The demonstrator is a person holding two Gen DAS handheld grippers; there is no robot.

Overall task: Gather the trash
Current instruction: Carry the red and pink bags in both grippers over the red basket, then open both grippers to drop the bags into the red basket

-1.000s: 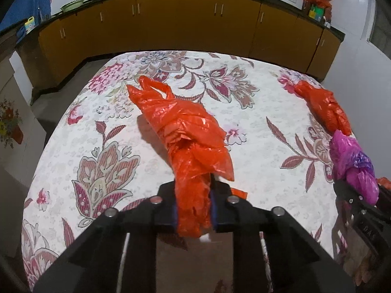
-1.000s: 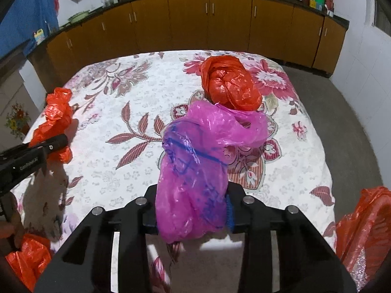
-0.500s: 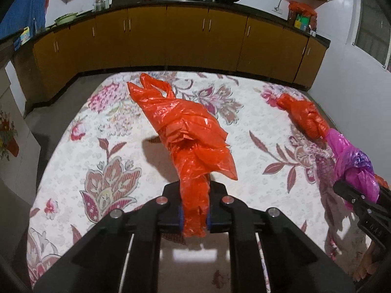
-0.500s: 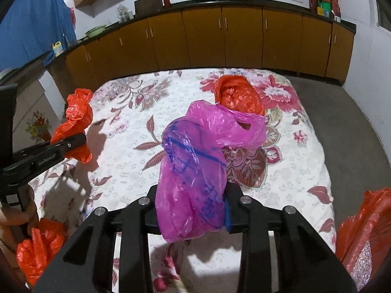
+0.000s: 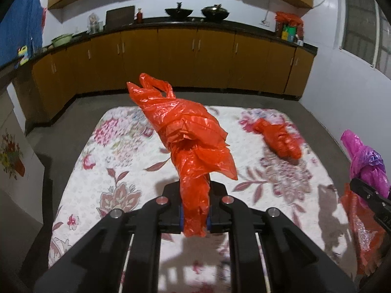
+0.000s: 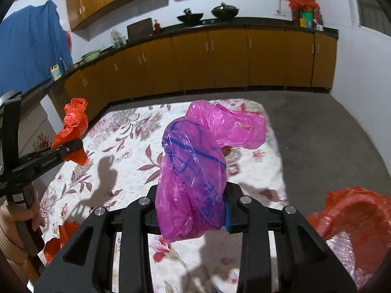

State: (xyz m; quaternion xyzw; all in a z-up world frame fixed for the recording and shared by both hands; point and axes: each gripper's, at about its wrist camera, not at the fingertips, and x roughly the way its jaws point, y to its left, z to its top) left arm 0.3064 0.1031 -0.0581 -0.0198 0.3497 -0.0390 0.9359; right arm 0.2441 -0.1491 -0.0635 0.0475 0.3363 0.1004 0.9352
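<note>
My left gripper [image 5: 194, 213] is shut on a crumpled orange plastic bag [image 5: 185, 131], held up above the floral bedspread [image 5: 117, 171]. My right gripper [image 6: 191, 211] is shut on a pink plastic bag [image 6: 195, 166] with blue print, also lifted off the bed. In the right wrist view the left gripper [image 6: 70, 151] shows at the left edge with its orange bag [image 6: 73, 124]. In the left wrist view the pink bag [image 5: 366, 163] shows at the right edge. Another orange bag [image 5: 278, 138] lies on the bed's far right.
A large open orange bag [image 6: 354, 219] sits low at the right of the bed. More orange plastic [image 6: 58, 236] lies near the person's hand [image 6: 14, 214]. Brown cabinets [image 5: 195, 58] line the far wall; grey floor [image 6: 330, 134] lies right of the bed.
Both grippers have risen with their bags, lifting them off the bedspread. The views now take in more of the cabinets and wall, and the bed looks farther away.
</note>
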